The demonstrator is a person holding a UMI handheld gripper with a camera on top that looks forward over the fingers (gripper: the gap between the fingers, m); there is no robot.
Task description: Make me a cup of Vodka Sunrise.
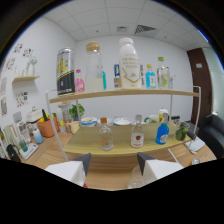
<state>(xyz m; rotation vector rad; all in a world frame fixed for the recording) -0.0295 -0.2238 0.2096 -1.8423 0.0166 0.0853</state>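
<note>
My gripper is open, its two white fingers with dark tips spread apart and nothing pressed between them. Beyond them a wooden board carries a small clear bottle of orange liquid, a clear bottle with a red label and a blue bottle. What looks like a clear glass stands low between the fingers, close to the right one. A white-framed shelf above holds a black and yellow can, a tall clear cork-topped bottle, a big white bottle and several smaller bottles.
Two plates and a green plant sit at the back under the shelf. An orange pot and small jars stand to the left. Green fruit lies right of the blue bottle. The shelf's white posts flank the board.
</note>
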